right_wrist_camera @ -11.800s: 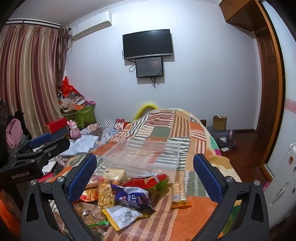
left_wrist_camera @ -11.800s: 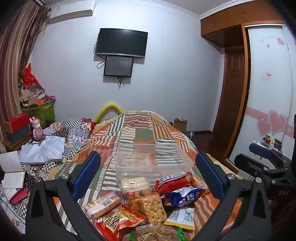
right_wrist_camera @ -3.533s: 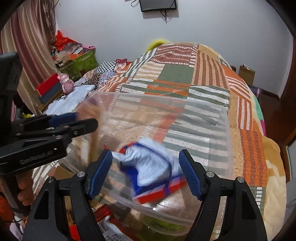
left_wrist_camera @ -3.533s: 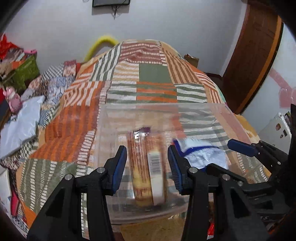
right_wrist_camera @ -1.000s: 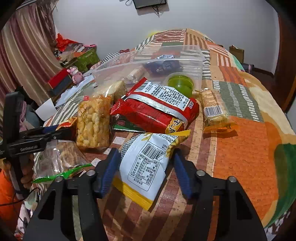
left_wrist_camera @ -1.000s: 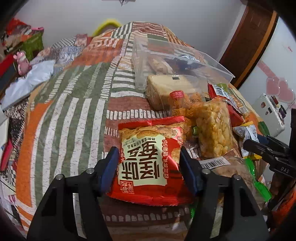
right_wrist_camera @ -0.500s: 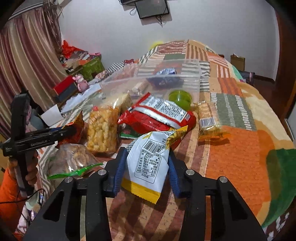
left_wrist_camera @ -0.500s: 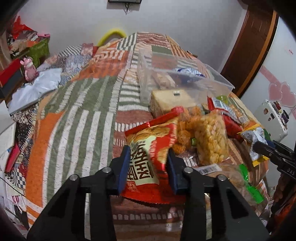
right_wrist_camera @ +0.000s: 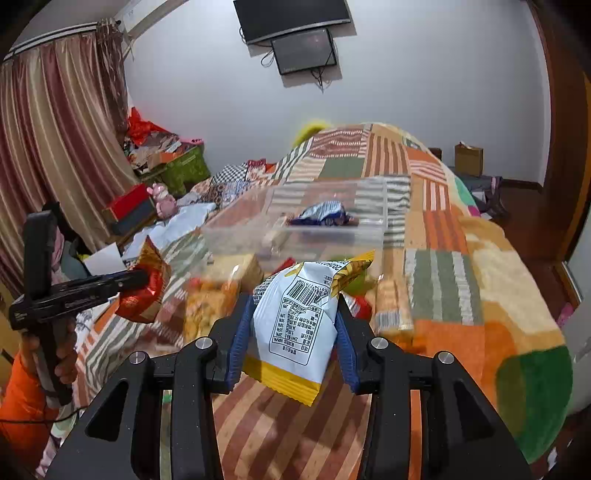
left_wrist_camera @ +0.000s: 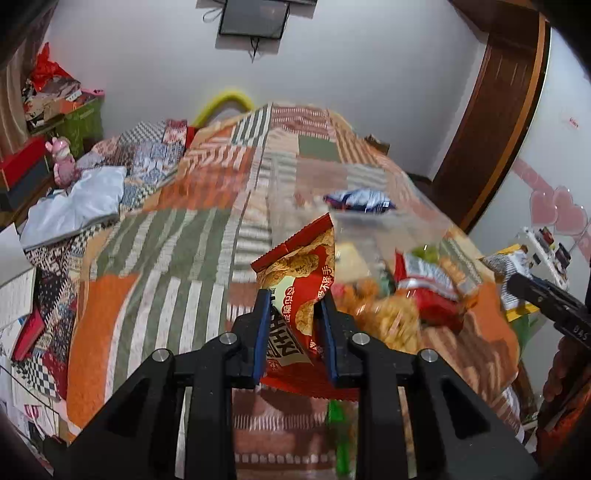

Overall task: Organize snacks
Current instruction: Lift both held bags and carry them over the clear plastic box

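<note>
My left gripper (left_wrist_camera: 294, 297) is shut on a red snack bag (left_wrist_camera: 300, 273) with a biscuit picture, lifted above the bed. The white and yellow snack packet (right_wrist_camera: 299, 325) hangs squeezed in my right gripper (right_wrist_camera: 295, 301), which is shut on it. Beyond both stands a clear plastic box (right_wrist_camera: 332, 218) on the patchwork quilt, holding a blue and white packet (right_wrist_camera: 325, 214) and a wrapped biscuit stick. More snacks lie between the grippers and the box: a red packet (left_wrist_camera: 428, 288) and a clear bag of yellow puffs (right_wrist_camera: 210, 302). In the right wrist view the left gripper (right_wrist_camera: 142, 278) shows at the left with its red bag.
The patchwork quilt (left_wrist_camera: 155, 258) covers the bed. Clothes, a pink toy (left_wrist_camera: 62, 166) and boxes clutter the left side. A wooden door (left_wrist_camera: 491, 129) stands at the right, screens (right_wrist_camera: 295, 33) hang on the far wall. A hand (right_wrist_camera: 55, 354) in an orange sleeve grips the left tool.
Both grippers closed on their packets and rose off the bed. The red bag now stands tilted up in the left jaws; the white packet hangs lifted in the right.
</note>
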The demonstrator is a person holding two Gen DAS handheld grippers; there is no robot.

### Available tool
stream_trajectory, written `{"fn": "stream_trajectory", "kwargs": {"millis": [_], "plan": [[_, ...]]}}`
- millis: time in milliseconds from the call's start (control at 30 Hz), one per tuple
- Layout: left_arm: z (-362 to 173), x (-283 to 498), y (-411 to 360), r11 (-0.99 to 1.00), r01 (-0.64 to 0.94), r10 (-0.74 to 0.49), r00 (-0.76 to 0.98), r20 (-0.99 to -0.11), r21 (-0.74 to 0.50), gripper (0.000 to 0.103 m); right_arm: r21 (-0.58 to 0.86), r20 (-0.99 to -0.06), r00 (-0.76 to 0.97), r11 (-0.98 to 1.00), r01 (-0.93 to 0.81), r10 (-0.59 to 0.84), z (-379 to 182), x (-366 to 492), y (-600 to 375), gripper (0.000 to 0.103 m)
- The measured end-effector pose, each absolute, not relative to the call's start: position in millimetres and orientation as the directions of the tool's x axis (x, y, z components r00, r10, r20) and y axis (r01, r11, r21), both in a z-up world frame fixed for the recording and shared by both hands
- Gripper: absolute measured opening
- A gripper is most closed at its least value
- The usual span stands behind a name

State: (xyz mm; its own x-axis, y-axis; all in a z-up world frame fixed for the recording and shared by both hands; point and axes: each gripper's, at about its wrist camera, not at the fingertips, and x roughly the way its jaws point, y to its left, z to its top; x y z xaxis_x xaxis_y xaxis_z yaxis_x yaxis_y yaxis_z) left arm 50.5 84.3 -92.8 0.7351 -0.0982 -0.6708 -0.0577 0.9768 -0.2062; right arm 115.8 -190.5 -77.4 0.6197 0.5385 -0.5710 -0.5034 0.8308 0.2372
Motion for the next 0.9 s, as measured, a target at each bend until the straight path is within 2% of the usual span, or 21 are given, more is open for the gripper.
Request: {"fn": "stream_trajectory", "kwargs": {"millis": [467, 900], "plan": [[-44.5, 101.8, 74.0, 0.975, -0.033, -0.103, 0.804, -0.586, -0.218, 0.025, 0.223, -0.522, 0.664, 0.837, -0.5, 0.535, -59.3, 166.7, -181.9, 0.039], [-58.9, 176.6, 67.8, 0.978, -0.016, -0.119, 0.775, -0.621, -0.207, 0.025, 0.2, -0.565, 0.657, 0.855, -0.478, 0.499, -70.8, 232.0, -161.9, 0.039]]}}
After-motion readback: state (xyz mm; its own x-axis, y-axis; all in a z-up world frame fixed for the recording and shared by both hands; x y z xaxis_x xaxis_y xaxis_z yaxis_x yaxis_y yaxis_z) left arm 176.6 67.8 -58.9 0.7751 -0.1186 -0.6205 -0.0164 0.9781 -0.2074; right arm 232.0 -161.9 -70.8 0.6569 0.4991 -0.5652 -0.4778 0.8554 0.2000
